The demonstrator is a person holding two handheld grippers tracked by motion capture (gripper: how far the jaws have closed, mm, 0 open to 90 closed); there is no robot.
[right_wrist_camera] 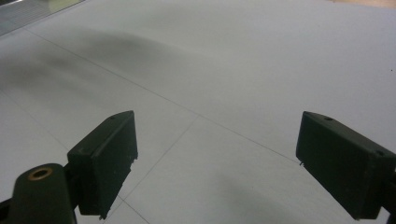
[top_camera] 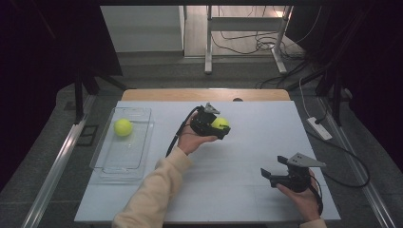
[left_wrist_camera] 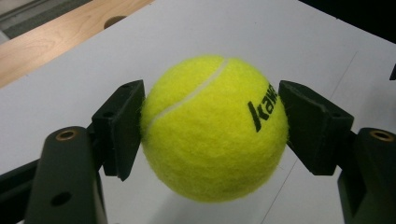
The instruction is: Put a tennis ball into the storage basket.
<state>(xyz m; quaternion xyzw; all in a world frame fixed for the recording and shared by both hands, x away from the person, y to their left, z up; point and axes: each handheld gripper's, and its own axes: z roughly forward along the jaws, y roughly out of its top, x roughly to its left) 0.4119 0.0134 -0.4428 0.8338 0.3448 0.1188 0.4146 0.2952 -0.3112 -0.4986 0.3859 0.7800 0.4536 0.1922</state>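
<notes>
Here, in the high view, the left gripper (top_camera: 219, 127) sits near the middle of the white table (top_camera: 247, 142), clenched on a fuzzy yellow-green tennis ball (top_camera: 220, 123) and lifted a little off the surface, while a second yellow-green tennis ball (top_camera: 123, 127) lies in the clear plastic rectangular tray (top_camera: 142, 156) out at about nine o'clock from the held one. The likely step is carrying the held ball over to that tray, so a good run keeps the hand level, travels toward nine o'clock, and clears the near rim before lowering; the ball should come down beside the one already there, not on top of it, or it may bounce out. The right gripper (top_camera: 266, 175) waits at about four o'clock from the held ball, well apart, so it will not be in the way. In the left gripper view, both black pads (left_wrist_camera: 122, 126) press the ball (left_wrist_camera: 215, 130) at its widest line, at nine and three o'clock, with the printed lettering turned toward three; that centred hold looks secure, and squeezing harder seems needless. In the right gripper view, the jaws of the right gripper (right_wrist_camera: 217, 163) stand wide apart and hold nothing, with bare white table (right_wrist_camera: 224, 70) under them.
</notes>
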